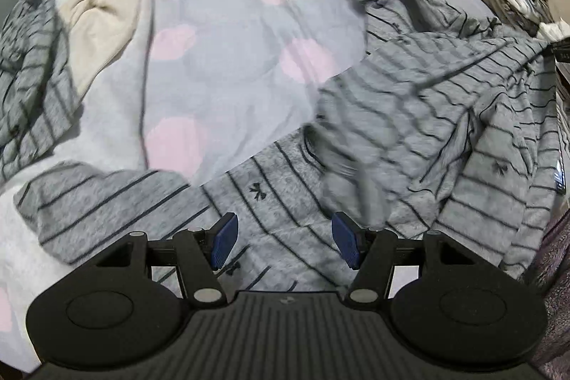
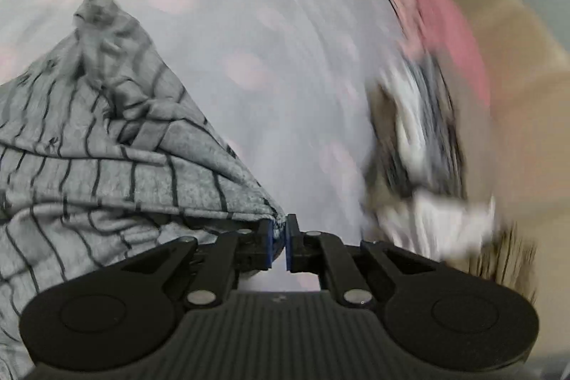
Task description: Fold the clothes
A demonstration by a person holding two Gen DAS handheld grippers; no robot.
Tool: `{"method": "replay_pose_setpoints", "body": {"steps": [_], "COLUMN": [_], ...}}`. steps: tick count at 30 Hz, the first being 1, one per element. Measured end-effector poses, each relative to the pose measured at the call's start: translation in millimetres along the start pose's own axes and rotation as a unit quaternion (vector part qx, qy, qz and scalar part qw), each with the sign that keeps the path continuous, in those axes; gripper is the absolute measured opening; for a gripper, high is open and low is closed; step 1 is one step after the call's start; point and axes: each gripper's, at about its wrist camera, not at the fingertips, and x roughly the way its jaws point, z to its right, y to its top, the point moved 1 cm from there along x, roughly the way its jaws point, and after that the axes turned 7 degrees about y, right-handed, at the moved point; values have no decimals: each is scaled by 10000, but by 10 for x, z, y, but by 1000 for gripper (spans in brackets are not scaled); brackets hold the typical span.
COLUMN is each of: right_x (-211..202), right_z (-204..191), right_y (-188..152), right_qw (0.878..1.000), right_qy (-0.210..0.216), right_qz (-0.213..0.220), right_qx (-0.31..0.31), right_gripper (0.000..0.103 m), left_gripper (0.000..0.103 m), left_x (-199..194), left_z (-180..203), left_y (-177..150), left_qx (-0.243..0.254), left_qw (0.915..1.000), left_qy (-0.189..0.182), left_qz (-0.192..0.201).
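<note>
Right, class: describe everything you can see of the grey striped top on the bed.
The striped top is soft grey knit with thin dark stripes and small dark bows. It lies crumpled and unfolded across the pale bedcover with pink spots, its folds bunched and one part blurred. The left gripper hovers open above its lower part, not gripping. The right gripper is shut on an edge of the cloth, which stretches away from it in taut creases.

Left hand-held gripper point(image 1: 285, 239) jaws spread wide, right hand-held gripper point(image 2: 279, 246) jaws apparently pinched together
</note>
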Motion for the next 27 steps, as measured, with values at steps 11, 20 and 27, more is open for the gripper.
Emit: {"method": "replay_pose_setpoints", "body": {"steps": [11, 20, 27], "right_x": [161, -275, -278], "right_z": [228, -286, -1200], "right_y": [-337, -198, -14], "right_qw": [9995, 9806, 9547], "right_qy": [115, 1868, 2722], "right_qz": [-280, 561, 376], "right_qx": [92, -209, -1139], "right_gripper": [15, 37, 53], "left_gripper": [58, 58, 61], "left_x": [286, 675, 832], "left_z": [337, 337, 419], "left_y": [249, 290, 318], "left_qx": [928, 1510, 1641], "left_qw": [9957, 9875, 9853], "left_qy": [6, 57, -4], "left_qz": [-75, -439, -471]}}
